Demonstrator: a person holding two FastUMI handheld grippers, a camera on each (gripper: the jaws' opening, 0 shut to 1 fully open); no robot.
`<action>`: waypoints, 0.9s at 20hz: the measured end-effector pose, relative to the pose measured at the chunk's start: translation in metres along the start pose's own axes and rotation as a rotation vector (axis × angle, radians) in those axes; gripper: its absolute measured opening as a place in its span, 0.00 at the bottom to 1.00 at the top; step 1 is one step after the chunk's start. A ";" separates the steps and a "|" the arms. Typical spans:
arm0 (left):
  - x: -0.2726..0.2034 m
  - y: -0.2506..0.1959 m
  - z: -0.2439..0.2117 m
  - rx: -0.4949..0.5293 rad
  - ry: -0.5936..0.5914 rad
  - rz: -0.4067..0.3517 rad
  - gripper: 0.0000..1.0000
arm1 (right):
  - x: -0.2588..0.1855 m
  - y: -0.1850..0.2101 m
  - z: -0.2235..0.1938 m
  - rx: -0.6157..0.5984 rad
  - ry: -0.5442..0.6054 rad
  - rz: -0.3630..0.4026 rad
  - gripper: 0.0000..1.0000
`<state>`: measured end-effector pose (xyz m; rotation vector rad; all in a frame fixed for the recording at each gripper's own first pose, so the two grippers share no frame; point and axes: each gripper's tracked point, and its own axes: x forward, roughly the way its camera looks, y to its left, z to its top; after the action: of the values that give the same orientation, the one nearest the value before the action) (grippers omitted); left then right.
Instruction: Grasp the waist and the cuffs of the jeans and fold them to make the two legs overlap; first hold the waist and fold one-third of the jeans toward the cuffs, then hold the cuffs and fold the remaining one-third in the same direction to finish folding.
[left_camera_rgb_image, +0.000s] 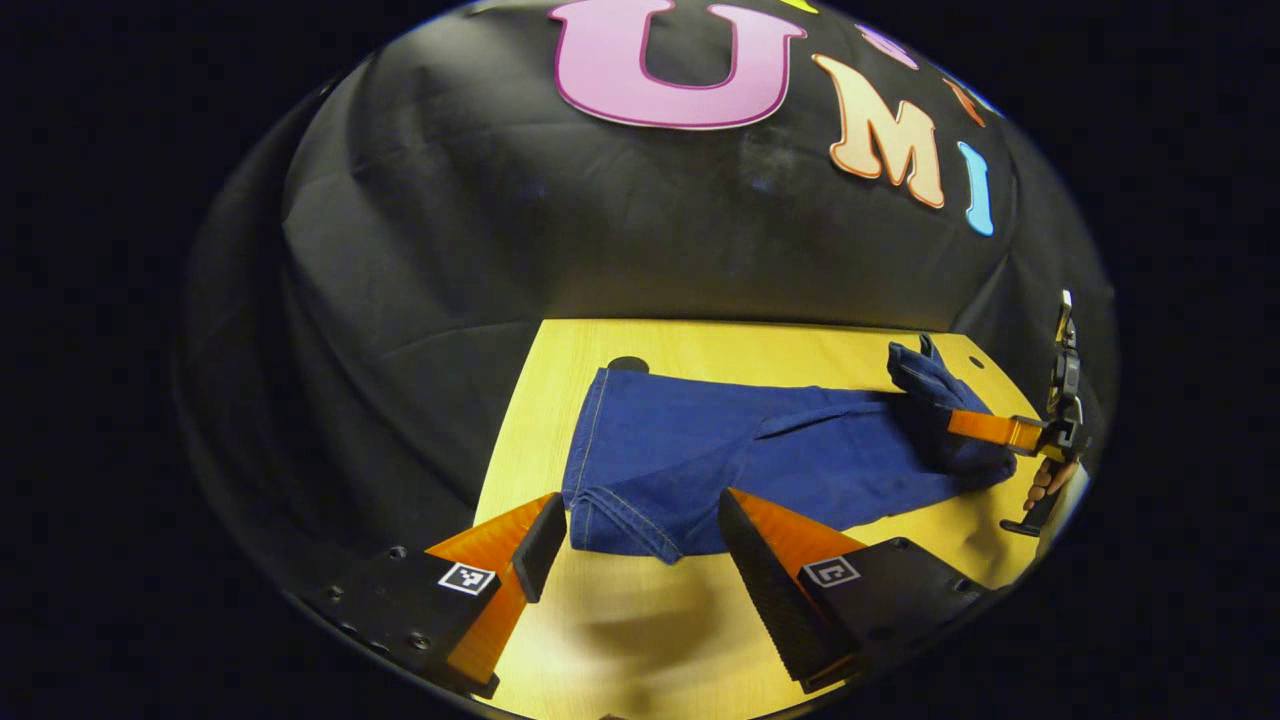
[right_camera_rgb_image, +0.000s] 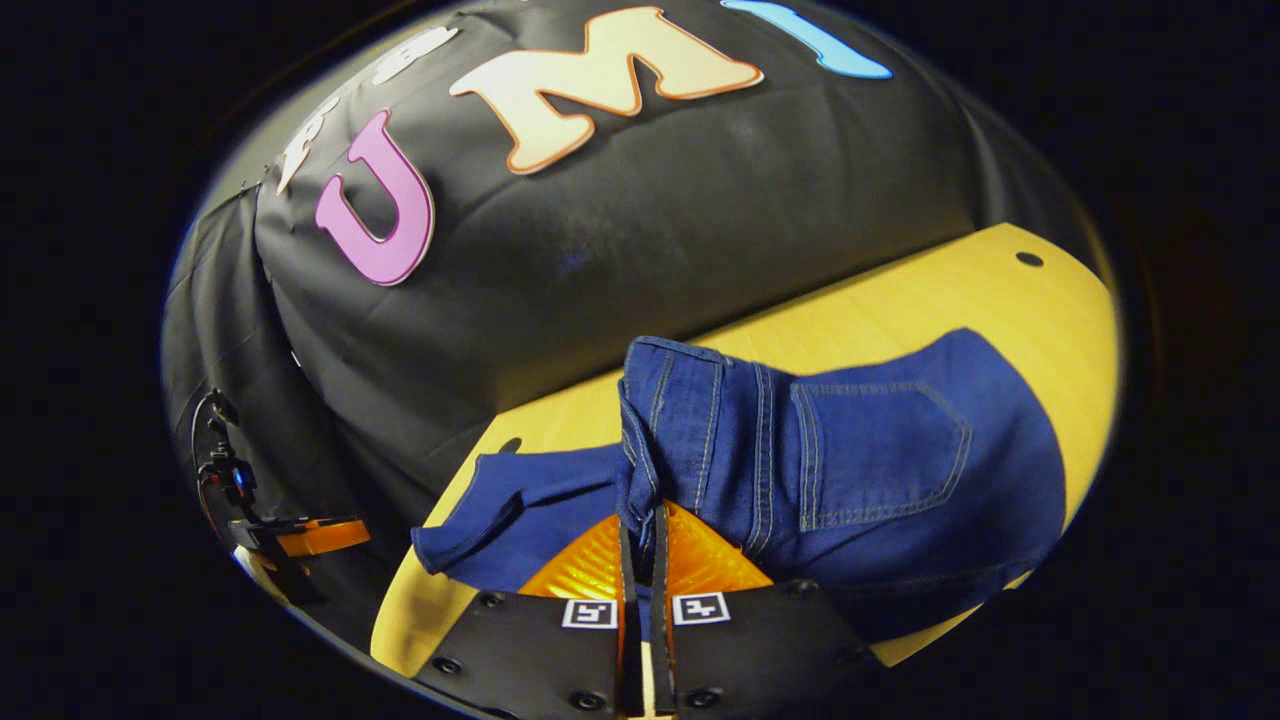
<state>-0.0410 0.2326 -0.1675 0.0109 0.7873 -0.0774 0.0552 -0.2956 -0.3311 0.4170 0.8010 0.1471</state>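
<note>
Two grippers work on one pair of jeans (left_camera_rgb_image: 700, 460) spread along the yellow table (left_camera_rgb_image: 700, 345). In the left gripper view we see the left gripper (left_camera_rgb_image: 640, 545) spread wide, its fingers to either side of the cuff end, which lies flat just ahead of them and untouched. Far ahead and to the right, the right gripper (left_camera_rgb_image: 960, 422) meets the bunched waist, a hand (left_camera_rgb_image: 1048, 482) behind it. In the right gripper view its fingers stand nearly together, pinching a raised fold of the waist (right_camera_rgb_image: 660, 440); the back pocket (right_camera_rgb_image: 880, 450) lies just right. The lifted denim hides the table ahead. A dark hole (left_camera_rgb_image: 628, 364) sits beyond the cuffs, perhaps partly covered.
</note>
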 end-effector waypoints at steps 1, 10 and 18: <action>0.007 0.004 -0.004 0.006 0.011 0.003 0.95 | 0.002 -0.001 0.001 0.016 0.017 0.003 0.08; 0.085 0.044 -0.030 -0.021 0.073 0.047 0.95 | -0.047 0.005 -0.002 -0.133 0.040 0.001 0.98; 0.121 0.032 -0.039 0.000 0.109 -0.026 0.94 | -0.083 -0.013 0.000 -0.181 0.070 -0.053 0.98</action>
<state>0.0187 0.2578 -0.2808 0.0046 0.8961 -0.1016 -0.0030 -0.3313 -0.2813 0.2210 0.8589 0.1843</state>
